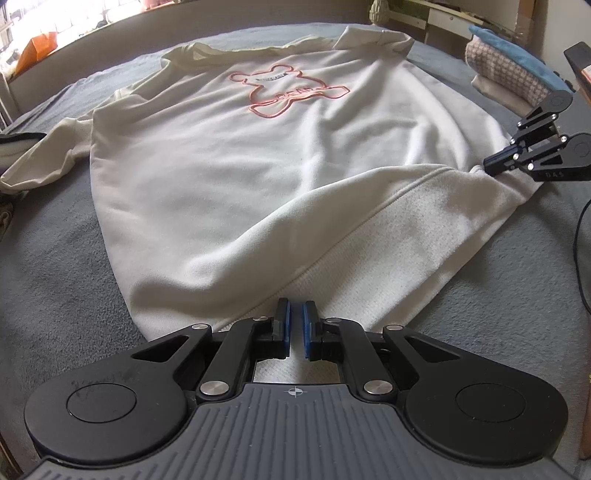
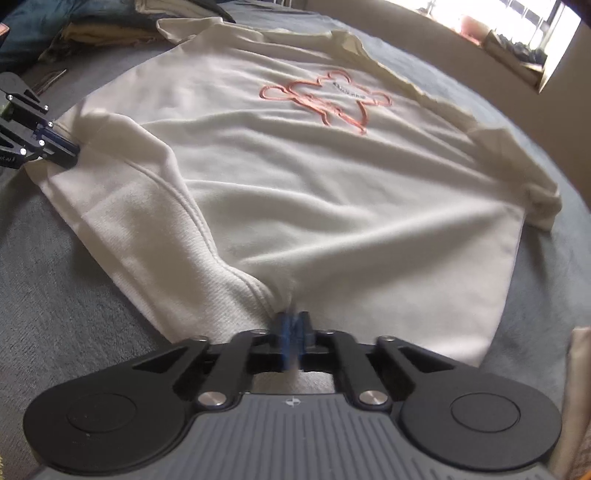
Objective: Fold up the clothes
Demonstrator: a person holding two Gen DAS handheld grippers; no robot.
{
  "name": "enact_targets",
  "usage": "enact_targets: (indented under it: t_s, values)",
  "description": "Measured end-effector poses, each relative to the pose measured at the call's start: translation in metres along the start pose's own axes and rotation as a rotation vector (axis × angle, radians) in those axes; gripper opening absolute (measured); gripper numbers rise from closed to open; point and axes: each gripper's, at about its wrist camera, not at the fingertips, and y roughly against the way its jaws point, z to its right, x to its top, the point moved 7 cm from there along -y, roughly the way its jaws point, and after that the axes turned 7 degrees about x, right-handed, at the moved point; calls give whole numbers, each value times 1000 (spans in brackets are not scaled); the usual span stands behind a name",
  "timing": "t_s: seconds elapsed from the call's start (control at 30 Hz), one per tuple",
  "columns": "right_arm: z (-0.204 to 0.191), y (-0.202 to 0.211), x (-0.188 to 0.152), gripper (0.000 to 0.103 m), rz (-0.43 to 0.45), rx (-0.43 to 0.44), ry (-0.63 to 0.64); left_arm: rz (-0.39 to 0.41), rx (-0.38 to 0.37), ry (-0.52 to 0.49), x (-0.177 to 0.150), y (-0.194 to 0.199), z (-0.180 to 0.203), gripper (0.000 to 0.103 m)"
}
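Note:
A white sweatshirt (image 1: 258, 166) with a pink bear outline (image 1: 284, 92) lies front up on a grey bed cover (image 1: 55, 277). Its lower hem is turned up along the near edge, showing the fleecy inside. My left gripper (image 1: 296, 325) is shut on that hem, its blue pads almost touching. The right wrist view shows the sweatshirt (image 2: 314, 184) again, with the left gripper (image 2: 72, 155) pinching one hem corner. My right gripper (image 2: 293, 325) is shut on the hem, and the cloth puckers at its tips. The left wrist view shows the right gripper (image 1: 489, 166) at the other corner.
A stack of folded clothes (image 1: 506, 70) sits at the back right of the bed. Dark and yellowish garments (image 2: 74, 26) lie in a pile behind the sweatshirt. A black cable (image 1: 580, 240) hangs at the right edge. An orange bag (image 1: 37, 48) stands by the window.

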Motion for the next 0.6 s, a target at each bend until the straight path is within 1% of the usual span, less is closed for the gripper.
enact_targets:
  t_s: [0.1,0.2,0.23,0.3,0.33,0.4,0.47,0.5,0.53,0.57,0.6]
  values:
    - [12,12,7,0,50,-43,-52,5,-1,6,0,0,-1,6]
    - [26,16,9,0,60,-83,-85,7,-1,8,0,0,-1,6]
    - [30,15,8,0,59,-49,-131,7,-1,8,0,0,-1,6]
    - [37,13,7,0,55,49,-246,8,-1,8,0,0,0,6]
    - [39,12,6,3,61,88,-301,8,-1,7,0,0,0,6]
    - [42,11,8,12,74,172,-398,8,1,9,0,0,0,6]
    - [41,12,12,40,99,229,-439,7,3,11,0,0,0,6]
    - [40,10,13,44,98,246,-440,7,5,11,0,-1,0,6]
    - [38,6,13,45,84,250,-433,7,6,11,0,0,0,6]
    - [35,1,13,42,68,251,-425,7,7,11,0,0,0,6]
    - [34,-4,12,37,54,241,-411,7,7,11,0,0,0,6]
